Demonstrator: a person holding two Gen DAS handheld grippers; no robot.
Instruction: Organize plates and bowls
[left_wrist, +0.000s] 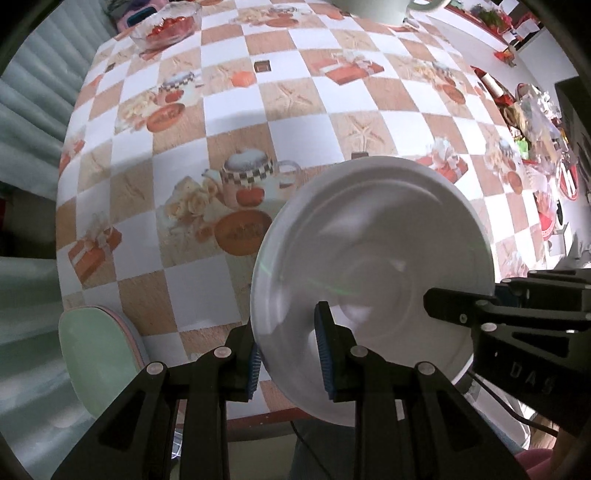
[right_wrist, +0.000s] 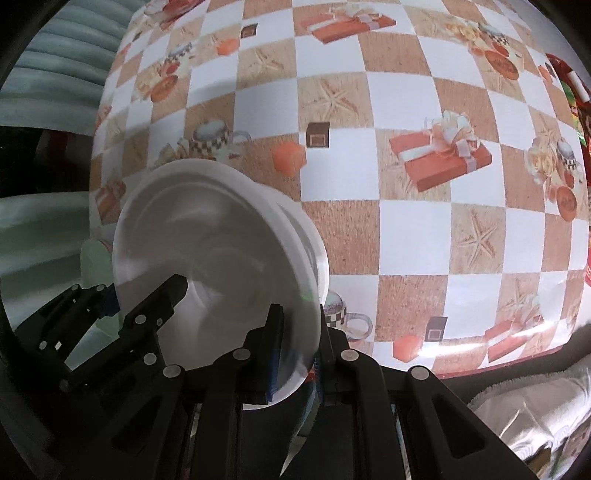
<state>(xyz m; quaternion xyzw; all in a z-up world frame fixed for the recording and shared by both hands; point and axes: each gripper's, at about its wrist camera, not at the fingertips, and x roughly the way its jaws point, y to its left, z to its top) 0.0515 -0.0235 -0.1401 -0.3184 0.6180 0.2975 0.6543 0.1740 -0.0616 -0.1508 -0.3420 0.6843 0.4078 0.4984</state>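
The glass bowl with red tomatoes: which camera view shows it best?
The left wrist view. The glass bowl stands at the far corner of the checkered table, its red contents visible. The right wrist view does not show it.

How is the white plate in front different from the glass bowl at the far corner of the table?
The white plate is opaque and empty; the glass bowl is clear and holds red food. The plate is shallow, the bowl deeper. The plate is tilted, its rim gripped by the left tool and the right tool; the bowl sits on the table, untouched. Both are round.
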